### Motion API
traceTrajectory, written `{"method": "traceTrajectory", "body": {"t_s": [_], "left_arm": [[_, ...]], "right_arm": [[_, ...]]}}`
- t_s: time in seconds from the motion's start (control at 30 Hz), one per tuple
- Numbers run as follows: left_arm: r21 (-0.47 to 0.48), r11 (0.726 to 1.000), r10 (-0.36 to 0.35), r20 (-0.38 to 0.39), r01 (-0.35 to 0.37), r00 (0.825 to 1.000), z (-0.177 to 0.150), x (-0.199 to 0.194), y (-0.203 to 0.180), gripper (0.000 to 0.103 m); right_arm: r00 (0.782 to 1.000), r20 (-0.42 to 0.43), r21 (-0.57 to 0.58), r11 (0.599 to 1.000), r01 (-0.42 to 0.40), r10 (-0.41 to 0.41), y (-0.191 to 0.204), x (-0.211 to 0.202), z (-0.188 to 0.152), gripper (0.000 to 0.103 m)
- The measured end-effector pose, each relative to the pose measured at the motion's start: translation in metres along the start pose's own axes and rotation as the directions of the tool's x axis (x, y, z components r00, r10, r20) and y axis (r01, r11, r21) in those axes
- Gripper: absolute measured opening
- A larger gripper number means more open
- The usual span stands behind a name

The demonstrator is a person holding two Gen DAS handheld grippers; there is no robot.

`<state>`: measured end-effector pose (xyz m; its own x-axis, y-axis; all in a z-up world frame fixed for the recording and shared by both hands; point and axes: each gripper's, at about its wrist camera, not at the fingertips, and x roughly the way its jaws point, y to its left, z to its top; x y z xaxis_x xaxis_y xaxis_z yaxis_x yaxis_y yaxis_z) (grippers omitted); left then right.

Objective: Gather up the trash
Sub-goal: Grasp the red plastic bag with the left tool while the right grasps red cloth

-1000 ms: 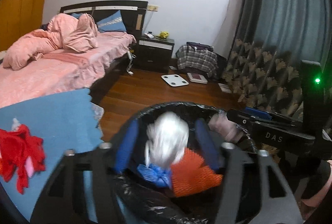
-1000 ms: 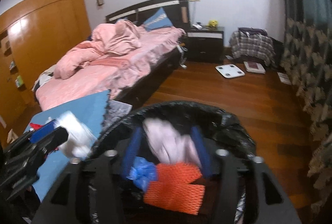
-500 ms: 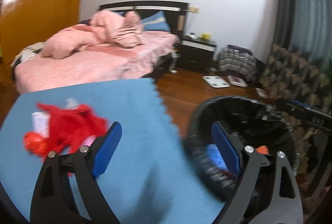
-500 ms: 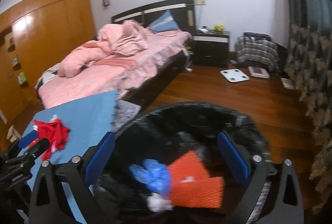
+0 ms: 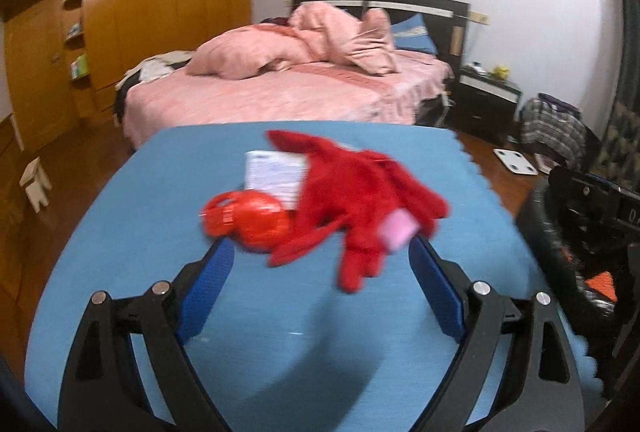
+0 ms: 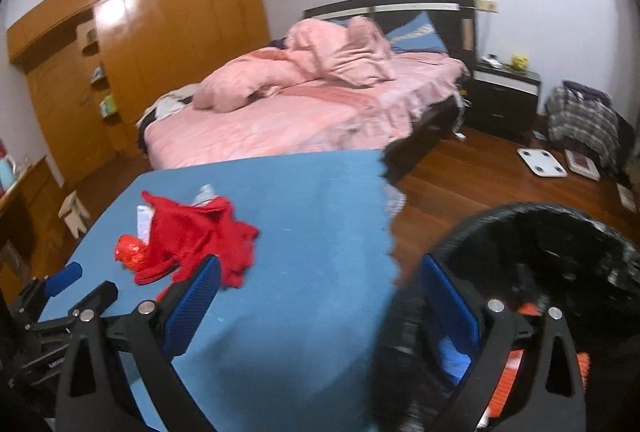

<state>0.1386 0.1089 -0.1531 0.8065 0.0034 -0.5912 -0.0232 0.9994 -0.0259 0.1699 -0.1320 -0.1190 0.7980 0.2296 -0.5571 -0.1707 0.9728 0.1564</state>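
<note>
Both my left gripper (image 5: 320, 264) and right gripper (image 6: 320, 284) are wide apart and hold nothing. The red cloth (image 5: 352, 191) looks soft and light. I think I'd pinch its thick middle, beside the shiny red wrapper (image 5: 250, 220).

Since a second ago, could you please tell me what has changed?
Both grippers let go of their trash into the bin, opened and swung left: the left gripper now faces the red cloth; the right gripper straddles the mat edge. The pile stayed.

Cloth (image 5: 352, 199), ball (image 5: 256, 224) and paper (image 5: 272, 171) lie on mat (image 5: 160, 211), ahead of left gripper (image 5: 320, 272). Bin (image 6: 560, 252) right of mat, ahead of right gripper (image 6: 320, 296). Bed (image 5: 300, 91) behind mat.
</note>
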Motion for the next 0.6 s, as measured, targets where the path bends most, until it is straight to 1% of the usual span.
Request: {"method": "traceTrajectory", "body": {"t_s": [0.13, 0.23, 0.47, 0.6], "left_arm": [[-0.033, 0.999, 0.035, -0.011, -0.036, 0.999, 0.002, 0.015, 0.025, 0.086], [-0.049, 0.998, 0.046, -0.022, -0.047, 0.999, 0.006, 0.03, 0.041, 0.085], [-0.063, 0.997, 0.047, -0.044, -0.05, 0.998, 0.015, 0.059, 0.049, 0.084], [-0.071, 0.997, 0.029, -0.085, -0.036, 0.996, 0.015, 0.074, 0.048, 0.077]], "right_arm": [[1.0, -0.016, -0.035, 0.999, -0.004, 0.003, 0.024, 0.025, 0.001, 0.097], [0.999, -0.033, -0.053, 0.999, 0.0, -0.002, 0.037, 0.042, -0.002, 0.097], [0.998, -0.057, -0.076, 0.997, 0.017, -0.022, 0.047, 0.065, -0.011, 0.097], [0.997, -0.071, -0.089, 0.996, 0.019, -0.025, 0.05, 0.071, -0.016, 0.097]]}}
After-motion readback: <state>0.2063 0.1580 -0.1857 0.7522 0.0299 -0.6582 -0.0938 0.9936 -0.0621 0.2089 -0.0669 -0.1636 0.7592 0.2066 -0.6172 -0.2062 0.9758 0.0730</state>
